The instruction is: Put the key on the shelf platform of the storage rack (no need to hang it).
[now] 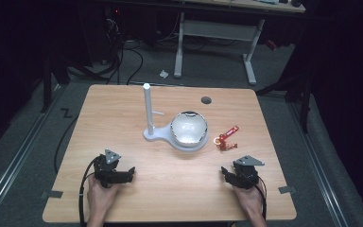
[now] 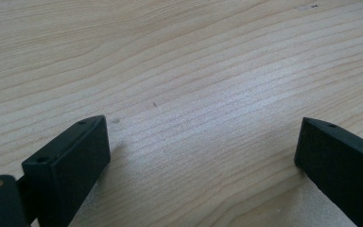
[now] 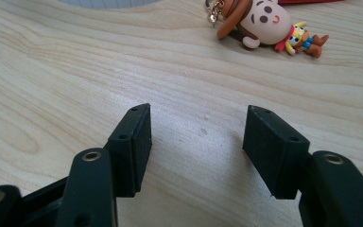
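Keychain figure [image 3: 269, 26] ahead of my right hand-held gripper [image 3: 196, 137], jaws apart, empty; I advance low, straddle it.

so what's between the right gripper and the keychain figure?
Bare tabletop. In the right gripper view, wood runs from the right gripper, jaws open and empty, to the keychain figure.

Both grippers, the left gripper [image 1: 131, 173] and the right gripper [image 1: 224, 172], are black, each topped with a grey three-cornered plate. Their blocky jaws carry small screw holes. A black cable trails from each.
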A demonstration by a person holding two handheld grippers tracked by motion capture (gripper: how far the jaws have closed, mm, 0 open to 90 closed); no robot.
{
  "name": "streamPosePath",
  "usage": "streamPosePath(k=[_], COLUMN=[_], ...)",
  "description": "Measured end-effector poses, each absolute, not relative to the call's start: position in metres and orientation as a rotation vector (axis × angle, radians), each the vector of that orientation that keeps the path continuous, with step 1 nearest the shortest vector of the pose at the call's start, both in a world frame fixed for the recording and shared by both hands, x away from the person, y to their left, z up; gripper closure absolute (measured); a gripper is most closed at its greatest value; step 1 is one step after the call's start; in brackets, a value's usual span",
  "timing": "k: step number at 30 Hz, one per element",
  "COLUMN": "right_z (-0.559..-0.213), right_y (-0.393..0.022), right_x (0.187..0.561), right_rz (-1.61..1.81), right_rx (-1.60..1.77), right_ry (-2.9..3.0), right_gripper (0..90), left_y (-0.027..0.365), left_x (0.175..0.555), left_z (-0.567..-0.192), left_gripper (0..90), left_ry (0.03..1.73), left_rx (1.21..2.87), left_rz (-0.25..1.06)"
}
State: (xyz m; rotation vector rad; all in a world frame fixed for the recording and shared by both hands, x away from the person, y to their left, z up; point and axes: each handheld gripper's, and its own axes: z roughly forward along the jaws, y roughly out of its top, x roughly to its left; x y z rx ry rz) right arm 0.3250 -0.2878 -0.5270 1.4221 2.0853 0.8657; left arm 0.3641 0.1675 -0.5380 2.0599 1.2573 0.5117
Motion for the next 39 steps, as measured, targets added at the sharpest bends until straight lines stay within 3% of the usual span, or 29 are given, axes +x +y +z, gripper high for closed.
streamPosePath(k=[21, 39], right_z=[-0.503, -0.488], right_y=[-0.311, -0.308], right_x=[0.327, 0.367], right_rz=[0.958, 1.002], right_rx=[1.408, 1.406], right_ry=[1.999, 2.032], right_gripper=[54.3, 49.4], left_y=[0.167, 0.168], left_x=[0.364, 0.364], left_z=[-0.538, -0.538], left_gripper=[4.5, 4.8], left_ry=[1.259, 1.26], left_rx=[2.058, 2.056], left_rz=[0.511, 0.509])
